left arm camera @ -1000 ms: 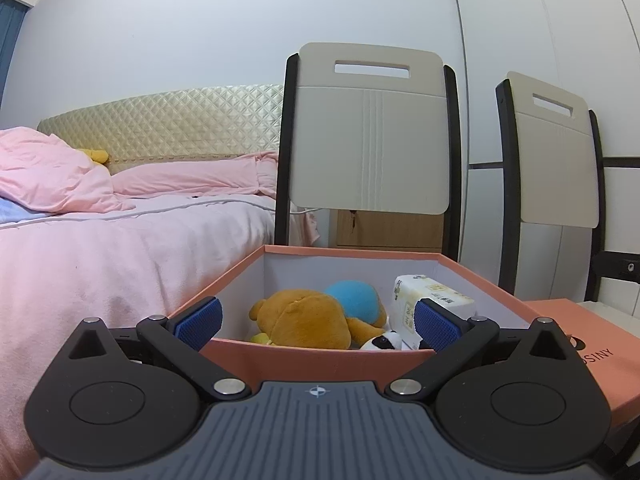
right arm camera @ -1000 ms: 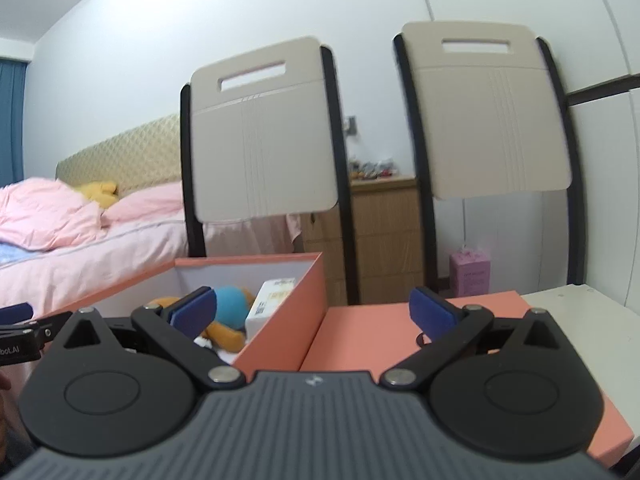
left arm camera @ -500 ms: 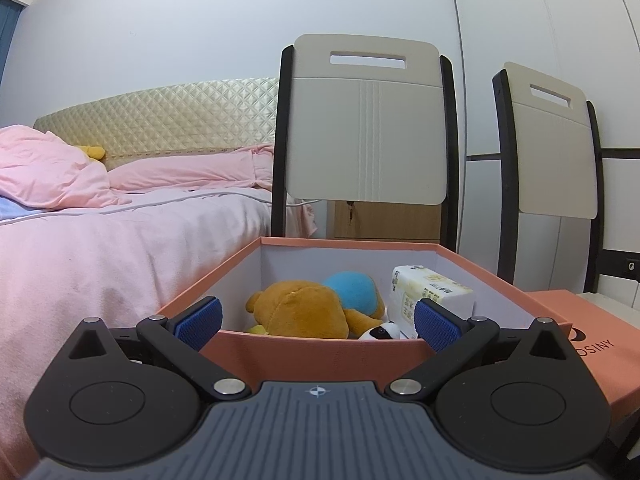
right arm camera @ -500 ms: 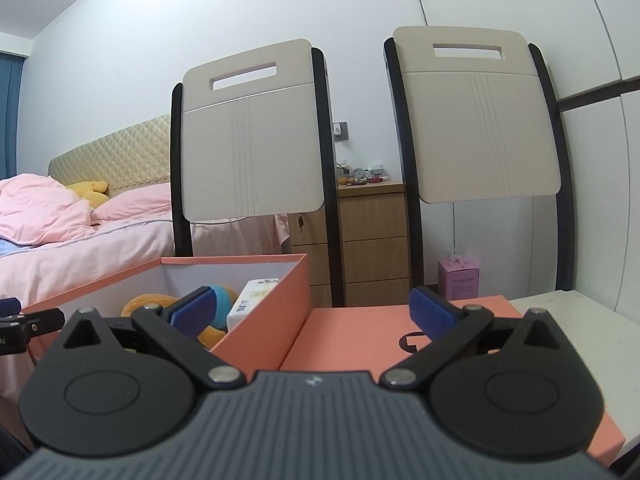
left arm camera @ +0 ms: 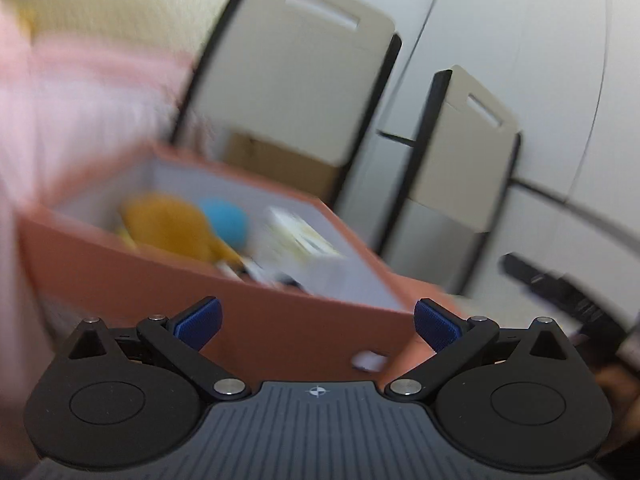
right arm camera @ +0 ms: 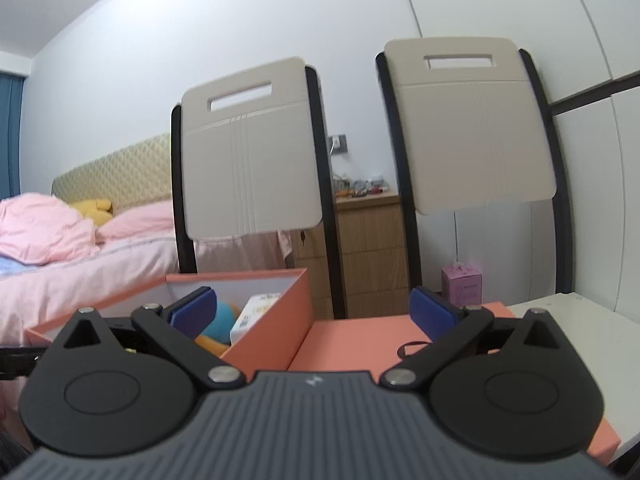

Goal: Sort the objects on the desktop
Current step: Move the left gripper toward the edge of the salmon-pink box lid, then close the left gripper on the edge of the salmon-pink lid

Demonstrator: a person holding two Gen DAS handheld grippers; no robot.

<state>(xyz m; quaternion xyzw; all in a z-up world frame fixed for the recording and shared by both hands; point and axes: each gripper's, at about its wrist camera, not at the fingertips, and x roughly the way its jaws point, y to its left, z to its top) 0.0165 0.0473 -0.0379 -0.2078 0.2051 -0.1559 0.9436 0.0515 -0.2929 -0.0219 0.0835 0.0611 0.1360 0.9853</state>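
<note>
We list an open salmon-orange cardboard box with a pale lining, at lower centre of the right wrist frame and across the middle of the blurred left wrist frame. Inside it lie an ochre plush toy, a round turquoise plush piece just beside it, and a white printed carton against the box's right wall. The matching flat salmon-orange lid with a small dark ribbon loop lies on the white worktop, touching the box's right side. The left gripper sits low in its frame, fingers spread wide and holding nothing, close in front of the box's near wall. The right gripper is likewise wide apart and empty, straddling the box corner and the lid. Two cream folding chairs with black frames stand behind, with a bed in pink linen at left. We judge the sorting nearly complete: the visible items are already boxed. We would expect the next move to call for the right fingers to pinch the lid's edge or loop, lift it level and seat it squarely over the box.
</note>
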